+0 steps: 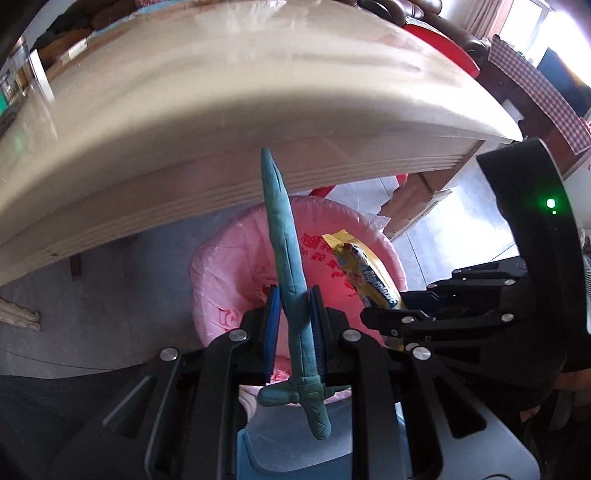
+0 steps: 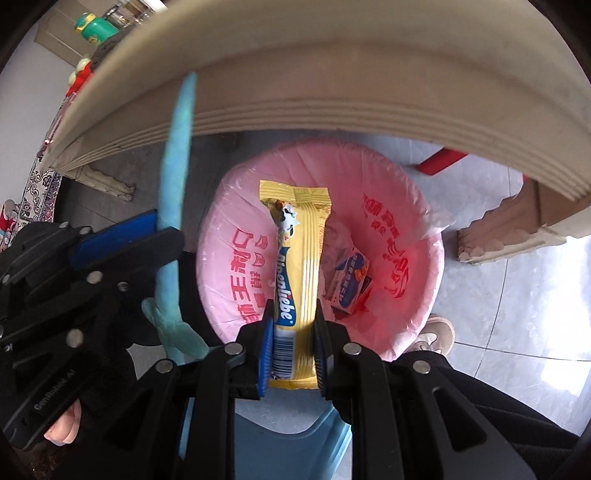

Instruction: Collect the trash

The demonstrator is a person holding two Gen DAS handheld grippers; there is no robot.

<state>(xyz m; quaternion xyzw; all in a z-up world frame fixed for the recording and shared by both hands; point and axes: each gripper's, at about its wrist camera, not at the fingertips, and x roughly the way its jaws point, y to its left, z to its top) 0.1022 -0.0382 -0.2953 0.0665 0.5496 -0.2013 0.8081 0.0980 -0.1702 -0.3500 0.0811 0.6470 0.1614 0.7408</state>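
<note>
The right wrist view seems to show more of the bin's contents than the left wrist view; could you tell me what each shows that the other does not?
Only the right wrist view shows a small blue-and-white carton lying inside the pink-lined bin, plus a shoe beside it. Only the left wrist view shows the tabletop from above. Both show the teal clay sword in the left gripper and the yellow Alpenliebe wrapper in the right gripper, held over the bin.

A pale cream wooden table (image 1: 221, 92) with a grooved edge arches ahead of the tongs; beyond it, right, a red-checked cloth (image 1: 546, 92); a green toy bottle (image 2: 92, 29) far left; glossy grey floor tiles (image 2: 517, 314) below.
</note>
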